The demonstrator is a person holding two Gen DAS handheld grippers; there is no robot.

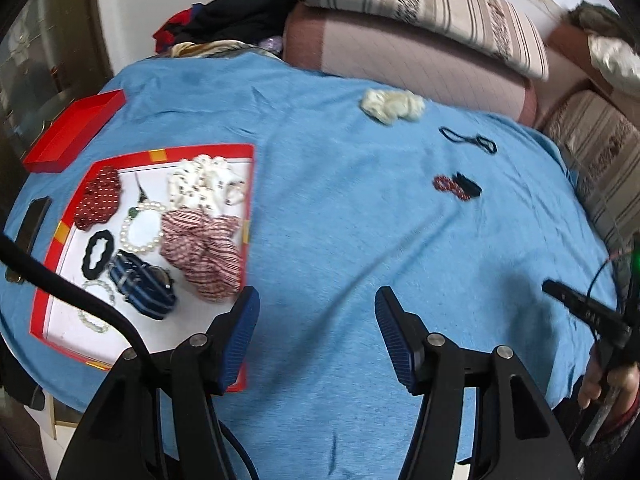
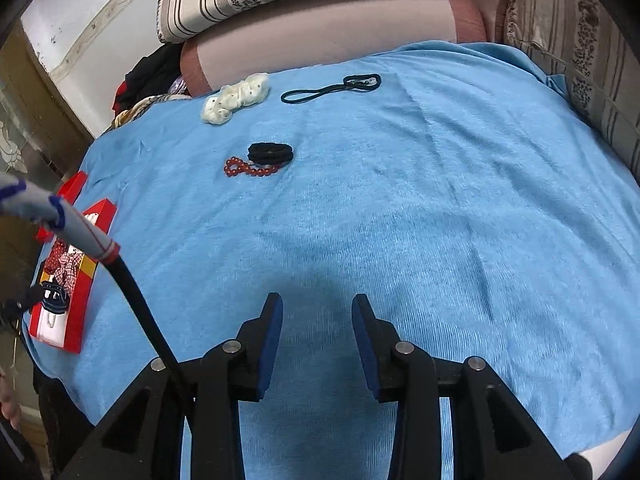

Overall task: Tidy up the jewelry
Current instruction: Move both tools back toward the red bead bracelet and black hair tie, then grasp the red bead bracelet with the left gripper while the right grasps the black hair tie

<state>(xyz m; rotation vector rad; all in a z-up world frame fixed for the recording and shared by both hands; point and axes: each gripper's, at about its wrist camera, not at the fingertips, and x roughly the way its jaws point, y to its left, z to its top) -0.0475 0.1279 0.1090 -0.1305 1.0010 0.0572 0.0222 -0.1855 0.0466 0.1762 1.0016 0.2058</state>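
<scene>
A red-rimmed white tray [image 1: 250, 200] lies at the left of the blue cloth and holds several scrunchies, a pearl bracelet [image 1: 140, 228] and a blue striped watch strap [image 1: 144, 288]. Farther out on the cloth lie a cream scrunchie [image 1: 394, 106], thin black hair ties [image 1: 468, 140], a red bead bracelet [image 1: 446, 184] and a black scrunchie [image 1: 470, 188] touching it. My left gripper [image 1: 317, 300] hovers open and empty just right of the tray. My right gripper [image 2: 318, 304] is open and empty over bare cloth, well short of the red bead bracelet [image 2: 248, 170] and black scrunchie [image 2: 272, 152].
A red box lid [image 1: 72, 132] sits beyond the tray, and a dark phone [image 1: 34, 220] lies left of it. Striped cushions [image 1: 420, 12] and a pile of clothes [image 1: 240, 20] border the far edge. A person's hand [image 1: 600, 384] shows at the right edge.
</scene>
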